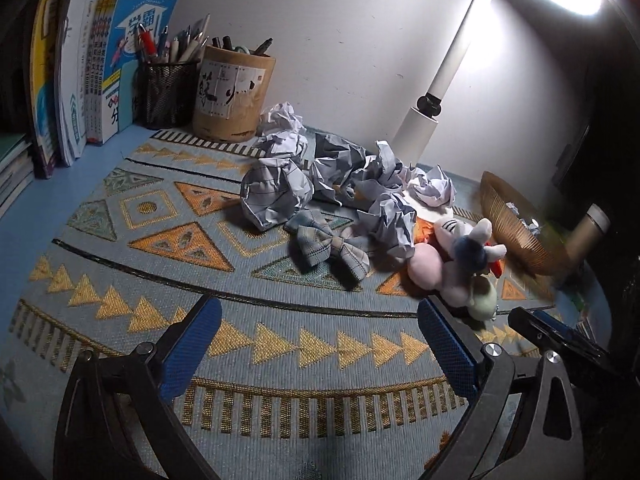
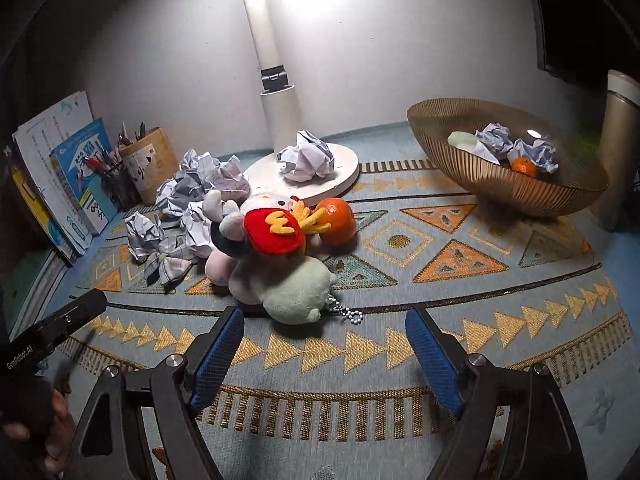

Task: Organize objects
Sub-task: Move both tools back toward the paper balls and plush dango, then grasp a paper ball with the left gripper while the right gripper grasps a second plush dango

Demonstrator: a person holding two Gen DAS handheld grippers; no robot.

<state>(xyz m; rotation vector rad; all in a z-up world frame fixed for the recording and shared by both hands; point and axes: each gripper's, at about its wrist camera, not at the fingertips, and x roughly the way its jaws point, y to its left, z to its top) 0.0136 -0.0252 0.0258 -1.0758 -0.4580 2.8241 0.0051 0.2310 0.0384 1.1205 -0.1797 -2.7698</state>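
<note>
Several crumpled paper balls (image 1: 320,172) lie heaped at the back of the patterned mat, and a plaid fabric bow (image 1: 332,248) sits in front of them. Beside the bow is a pile of plush toys (image 2: 280,260), with an orange (image 2: 338,220) touching it. One paper ball (image 2: 306,156) rests on the lamp base (image 2: 348,164). The gold ribbed basket (image 2: 508,196) at the right holds paper balls and another orange (image 2: 524,166). My left gripper (image 1: 320,344) is open over bare mat. My right gripper (image 2: 326,356) is open just short of the green plush (image 2: 296,292), with nothing between its pads.
Upright books (image 1: 80,80), a mesh pen cup (image 1: 168,92) and a wooden pen holder (image 1: 232,96) line the back left. The white lamp post (image 2: 272,60) rises at the back wall. A metallic cylinder (image 2: 620,140) stands right of the basket. A hand (image 2: 40,432) holds the left gripper.
</note>
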